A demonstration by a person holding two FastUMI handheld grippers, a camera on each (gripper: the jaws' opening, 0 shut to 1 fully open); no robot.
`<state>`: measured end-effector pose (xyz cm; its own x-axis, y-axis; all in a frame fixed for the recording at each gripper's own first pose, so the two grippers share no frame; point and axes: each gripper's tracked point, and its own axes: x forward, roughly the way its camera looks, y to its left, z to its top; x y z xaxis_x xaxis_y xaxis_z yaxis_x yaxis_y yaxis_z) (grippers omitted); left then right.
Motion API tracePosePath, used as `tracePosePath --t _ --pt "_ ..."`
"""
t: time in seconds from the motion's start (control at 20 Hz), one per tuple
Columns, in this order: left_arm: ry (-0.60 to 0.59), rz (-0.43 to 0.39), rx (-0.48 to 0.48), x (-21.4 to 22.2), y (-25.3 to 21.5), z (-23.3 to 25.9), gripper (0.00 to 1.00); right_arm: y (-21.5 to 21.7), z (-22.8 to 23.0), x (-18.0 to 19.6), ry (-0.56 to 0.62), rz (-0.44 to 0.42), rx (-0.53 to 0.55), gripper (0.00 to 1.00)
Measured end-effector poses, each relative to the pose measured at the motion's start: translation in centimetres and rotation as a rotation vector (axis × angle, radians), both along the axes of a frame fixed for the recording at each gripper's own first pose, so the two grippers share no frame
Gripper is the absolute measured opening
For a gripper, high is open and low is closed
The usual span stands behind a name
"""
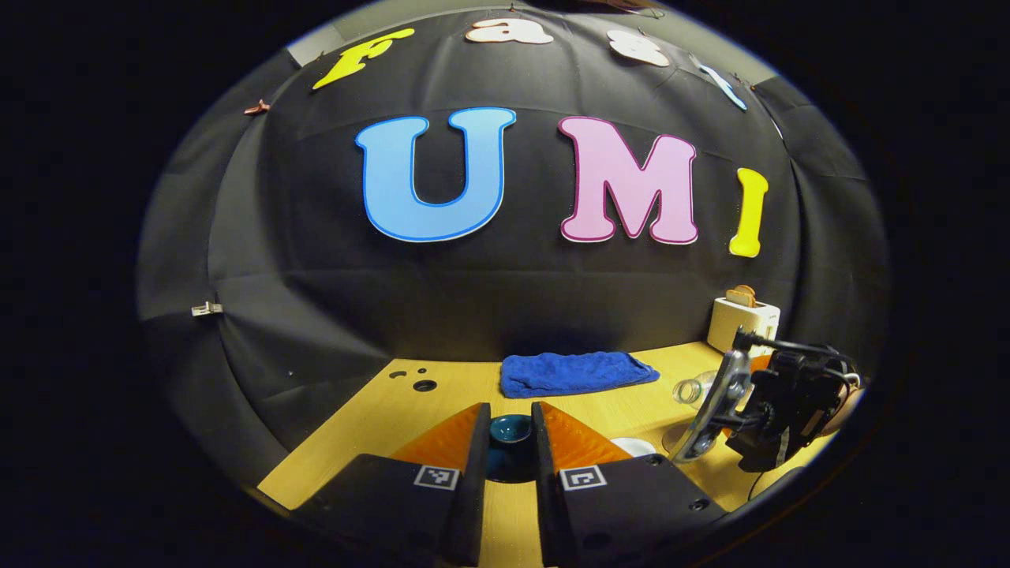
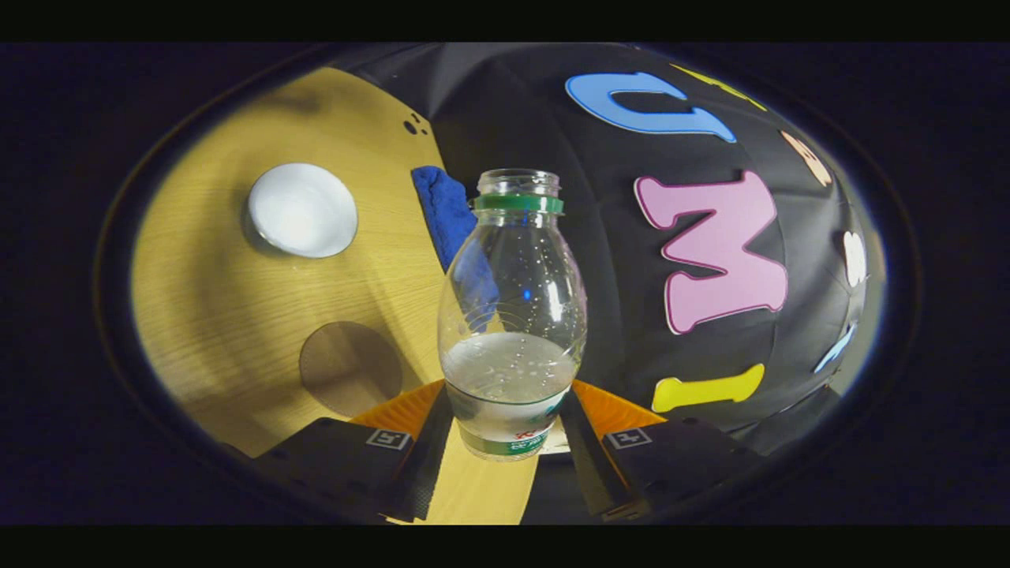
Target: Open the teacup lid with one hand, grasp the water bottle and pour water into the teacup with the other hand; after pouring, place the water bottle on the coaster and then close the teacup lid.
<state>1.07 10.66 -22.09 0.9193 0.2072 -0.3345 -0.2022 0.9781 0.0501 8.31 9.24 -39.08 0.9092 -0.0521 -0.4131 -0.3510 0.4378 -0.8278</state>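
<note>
In the left gripper view my left gripper (image 1: 510, 410) is shut on the dark teal teacup lid (image 1: 510, 430), held above the wooden table. The white teacup (image 1: 631, 446) peeks out just right of my fingers. In the right gripper view my right gripper (image 2: 510, 394) is shut on the lower body of a clear, capless water bottle (image 2: 513, 315) with a green neck ring, about a third full and held off the table. The open teacup (image 2: 302, 211) and a round brown coaster (image 2: 349, 368) lie on the table to its left. The right gripper (image 1: 710, 418) holds the bottle (image 1: 688, 390) tilted.
A folded blue towel (image 1: 576, 372) lies at the back of the table (image 1: 379, 426) against the black cloth wall. A white toaster (image 1: 742, 319) with a slice of bread stands at the back right. The towel (image 2: 446, 213) is behind the bottle.
</note>
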Motion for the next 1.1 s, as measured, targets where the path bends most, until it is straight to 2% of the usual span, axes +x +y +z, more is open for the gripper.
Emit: tracePosePath --t 0.1,0.25,0.3,0.35,0.6,0.7,0.75,0.85,0.9,0.95,1.1 --pt "0.005 0.003 -0.009 0.0 0.0 -0.3 0.32 0.2 -0.7 0.1 0.013 0.017 -0.035 0.72" --pt "0.007 0.013 -0.020 -0.2 0.2 -0.6 0.32 0.2 -1.4 0.3 0.020 0.036 -0.079 0.75" --pt "0.008 0.015 -0.019 -0.2 0.2 -0.6 0.32 0.3 -1.4 0.3 0.018 0.043 -0.095 0.72" --pt "0.009 0.015 -0.014 -0.3 0.2 -0.7 0.32 0.3 -1.5 0.5 0.014 0.054 -0.113 0.75" --pt "0.010 0.012 -0.013 -0.4 0.0 -1.0 0.32 0.6 -1.1 1.3 -0.024 0.105 -0.201 0.74" --pt "0.012 0.012 -0.009 -0.5 0.0 -1.1 0.28 0.6 -0.9 1.6 -0.040 0.128 -0.240 0.74" --pt "0.013 0.012 -0.009 -0.5 0.0 -1.1 0.32 0.8 -0.7 1.7 -0.047 0.138 -0.258 0.74" --pt "0.014 0.012 -0.016 -0.7 -0.1 -1.1 0.32 0.8 -0.8 1.6 -0.049 0.149 -0.273 0.74" --pt "0.015 0.014 -0.018 -0.8 0.0 -1.2 0.28 0.8 -0.8 1.6 -0.051 0.154 -0.285 0.74" --pt "0.016 0.016 -0.019 -0.8 0.0 -1.3 0.32 0.9 -0.7 1.7 -0.054 0.161 -0.299 0.74" --pt "0.017 0.019 -0.019 -1.1 0.1 -1.3 0.32 1.3 -0.4 1.8 -0.079 0.190 -0.339 0.74"
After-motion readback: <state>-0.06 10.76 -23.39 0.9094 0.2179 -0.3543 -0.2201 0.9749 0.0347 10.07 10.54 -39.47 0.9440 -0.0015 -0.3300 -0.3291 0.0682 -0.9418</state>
